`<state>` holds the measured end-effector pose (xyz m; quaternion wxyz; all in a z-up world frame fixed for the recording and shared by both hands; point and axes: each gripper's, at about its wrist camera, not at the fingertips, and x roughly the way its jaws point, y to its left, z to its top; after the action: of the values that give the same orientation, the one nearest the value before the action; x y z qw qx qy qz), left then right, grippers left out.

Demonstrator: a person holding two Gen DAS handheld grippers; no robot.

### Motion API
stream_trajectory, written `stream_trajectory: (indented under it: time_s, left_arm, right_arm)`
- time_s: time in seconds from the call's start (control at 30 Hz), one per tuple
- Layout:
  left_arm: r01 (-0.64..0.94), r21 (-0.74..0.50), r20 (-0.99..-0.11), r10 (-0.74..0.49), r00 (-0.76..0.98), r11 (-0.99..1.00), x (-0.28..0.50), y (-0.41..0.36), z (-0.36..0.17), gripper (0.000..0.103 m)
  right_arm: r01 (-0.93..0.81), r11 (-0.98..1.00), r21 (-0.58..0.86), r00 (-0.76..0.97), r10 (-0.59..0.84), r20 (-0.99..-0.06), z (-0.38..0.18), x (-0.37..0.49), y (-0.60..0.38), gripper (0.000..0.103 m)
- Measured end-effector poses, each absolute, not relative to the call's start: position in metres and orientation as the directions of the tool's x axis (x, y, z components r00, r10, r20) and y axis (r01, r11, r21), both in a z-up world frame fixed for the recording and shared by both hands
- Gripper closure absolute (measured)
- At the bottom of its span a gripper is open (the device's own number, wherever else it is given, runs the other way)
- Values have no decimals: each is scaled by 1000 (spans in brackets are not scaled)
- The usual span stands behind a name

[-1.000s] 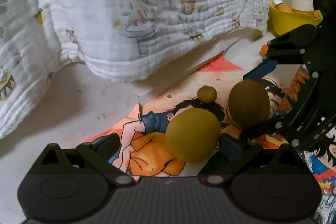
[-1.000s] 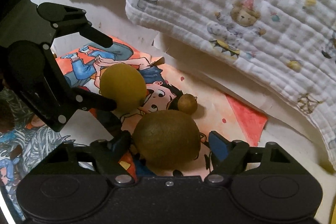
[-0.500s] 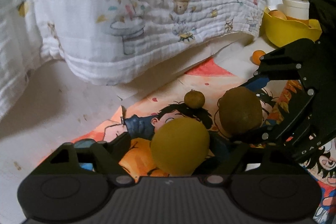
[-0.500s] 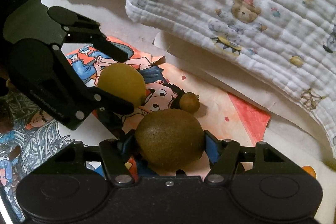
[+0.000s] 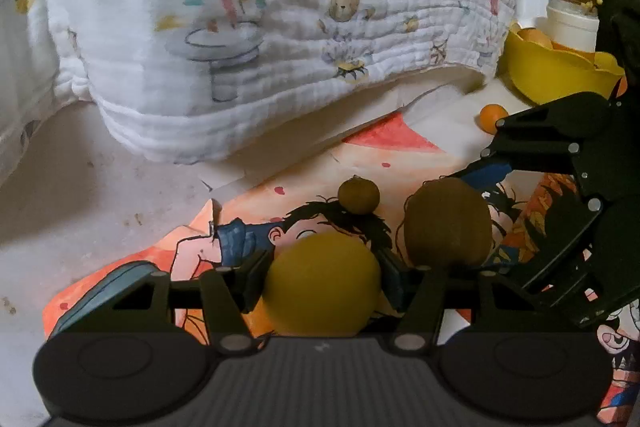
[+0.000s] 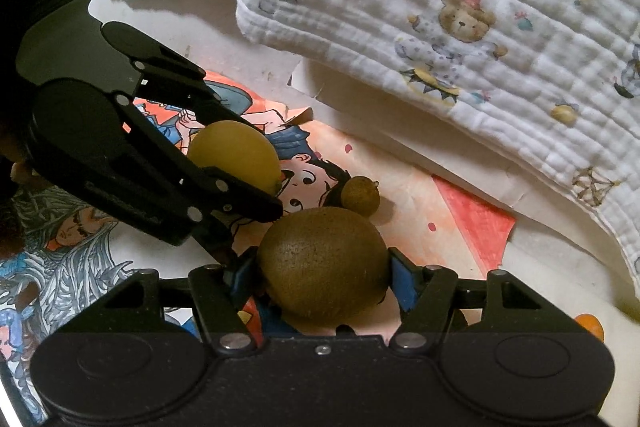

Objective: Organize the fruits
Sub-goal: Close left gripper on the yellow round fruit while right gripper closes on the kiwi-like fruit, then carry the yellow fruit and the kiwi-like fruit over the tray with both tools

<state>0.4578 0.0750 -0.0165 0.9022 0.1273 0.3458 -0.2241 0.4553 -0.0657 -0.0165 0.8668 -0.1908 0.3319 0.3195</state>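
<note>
Left claw (image 5: pixel 320 279) grips the yellow fruit (image 5: pixel 322 283); right claw (image 6: pixel 322 277) grips the kiwi (image 6: pixel 324 263), both low over the cartoon poster (image 6: pixel 472 231). Lift straight, clearing the small brown fruit (image 5: pixel 359 195), toward the far-right yellow bowl (image 5: pixel 556 79).

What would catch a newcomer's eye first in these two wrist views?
Two fruits gripped side by side over a cartoon poster: the left gripper shut on a yellow lemon, the right gripper shut on a brown kiwi. A small brown fruit sits just beyond them; a yellow bowl waits far right.
</note>
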Motion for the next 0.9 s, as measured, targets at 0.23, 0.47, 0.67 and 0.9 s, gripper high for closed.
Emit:
stream_trajectory:
  time_s: [0.23,0.47,0.67,0.9]
  left_arm:
    - [475,101,-691,-282,666,874,455,72,-19,42]
    - [365,32,-709,-236,665,931,455,76,-16,42]
    - [346,-9,-696,-254,672,938,441,79,-6,43]
    - [342,-61,-700,-285,655,938,421,72,13,43]
  right_arm:
    - [-677,726,-123,581,424,-695,-17,456,-65,35]
    - [-671,734,-100,577,432,-693,-17,454,-68,36]
    - [-668,739,-90,582,443,-682,-12,443,-72,37]
    - [-673,735,-85,588,461,-665,1,422,-77,37]
